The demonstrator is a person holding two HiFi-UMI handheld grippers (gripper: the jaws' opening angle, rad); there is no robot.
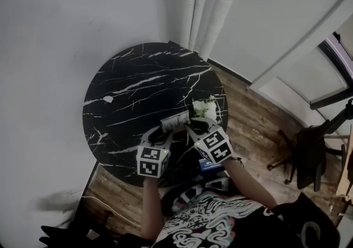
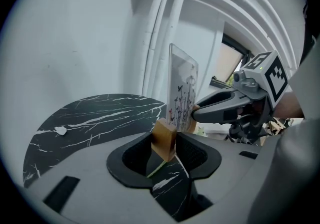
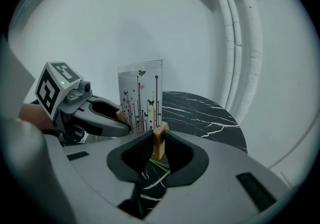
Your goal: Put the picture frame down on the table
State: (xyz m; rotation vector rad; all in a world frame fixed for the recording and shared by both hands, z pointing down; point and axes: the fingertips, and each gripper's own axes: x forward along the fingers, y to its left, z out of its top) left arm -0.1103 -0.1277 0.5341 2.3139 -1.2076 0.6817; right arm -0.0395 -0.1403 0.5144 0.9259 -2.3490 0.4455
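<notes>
A: Picture frame (image 1: 175, 122), where is it standing?
B: It is standing upright over the black table's (image 1: 138, 86) near edge.
A: Jaws?
B: Left gripper (image 2: 165, 144) and right gripper (image 3: 159, 147) are each clamping one wooden foot (image 2: 163, 137).

Left and far: table (image 1: 138, 75) open, only a small white scrap (image 1: 108, 99).
Right edge: white-green bunch (image 1: 204, 109) just beside picture frame (image 1: 175, 122).
Far: pipes (image 1: 207, 9) beyond the rim.

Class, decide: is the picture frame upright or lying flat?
Upright: the picture frame stands vertical, wooden feet clamped in the left tongs and right tongs.
</notes>
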